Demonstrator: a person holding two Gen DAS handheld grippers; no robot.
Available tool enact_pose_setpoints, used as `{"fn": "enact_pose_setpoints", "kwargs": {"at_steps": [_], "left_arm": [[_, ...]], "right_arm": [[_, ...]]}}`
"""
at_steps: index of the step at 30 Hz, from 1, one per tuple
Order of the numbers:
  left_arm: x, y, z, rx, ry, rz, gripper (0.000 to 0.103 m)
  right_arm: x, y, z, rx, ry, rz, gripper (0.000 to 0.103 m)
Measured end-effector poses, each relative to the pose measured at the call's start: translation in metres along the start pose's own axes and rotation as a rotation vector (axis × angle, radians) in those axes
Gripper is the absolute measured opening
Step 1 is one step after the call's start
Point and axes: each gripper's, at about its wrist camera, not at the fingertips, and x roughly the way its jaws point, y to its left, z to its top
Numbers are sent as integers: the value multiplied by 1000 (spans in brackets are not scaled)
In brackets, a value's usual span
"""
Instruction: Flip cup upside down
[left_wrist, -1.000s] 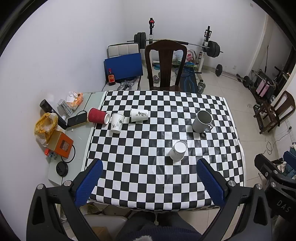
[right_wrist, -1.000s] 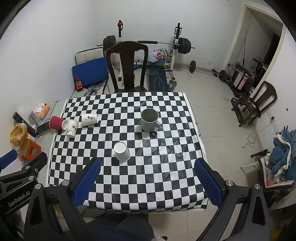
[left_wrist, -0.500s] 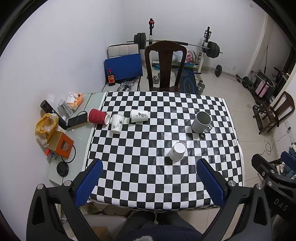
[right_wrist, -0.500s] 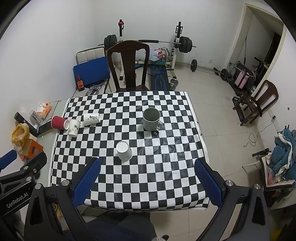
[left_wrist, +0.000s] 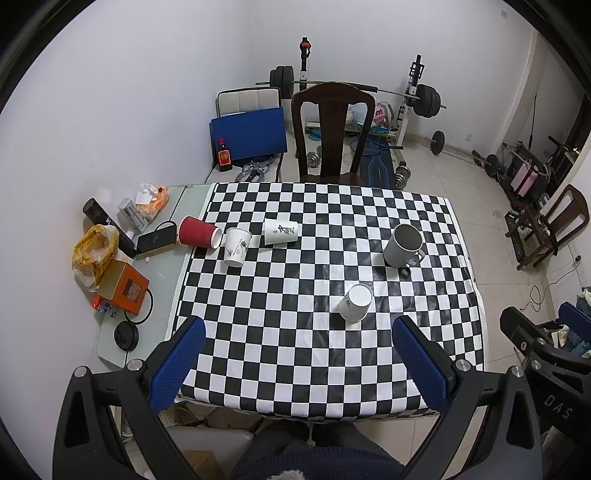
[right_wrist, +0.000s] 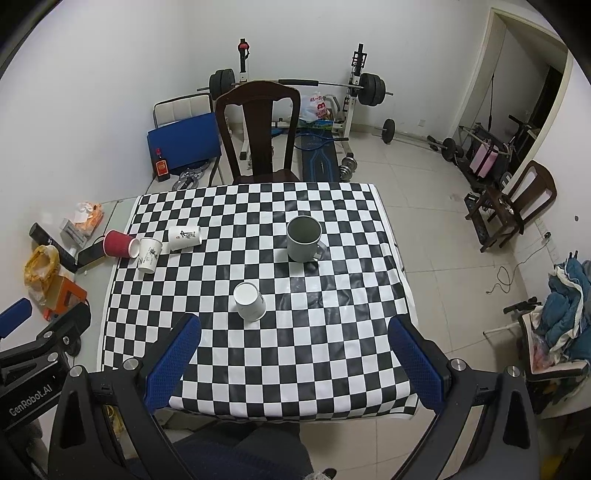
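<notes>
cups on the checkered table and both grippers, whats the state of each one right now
grey mug: upright, mouth up, looks empty
near white paper cup: flat white end up, mouth or base unclear
red paper cup: lying on its side
middle white paper cup: tipped over, leaning by the red one
printed white paper cup: lying on its side
left gripper: open, holding nothing
right gripper: open, holding nothing

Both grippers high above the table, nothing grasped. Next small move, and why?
Probably lower the right gripper toward the grey mug: it stands upright, mouth up, nearer that side. The white paper cup beside it looks already inverted. Both grippers are open and empty.
</notes>
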Motion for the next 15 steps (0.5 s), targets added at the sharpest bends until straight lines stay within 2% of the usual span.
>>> {"fn": "enact_pose_setpoints", "kwargs": {"at_steps": [15], "left_arm": [[-3, 4, -2, -2, 0, 2, 103]], "right_arm": [[-1, 3, 0, 3, 1, -1, 102]]}}
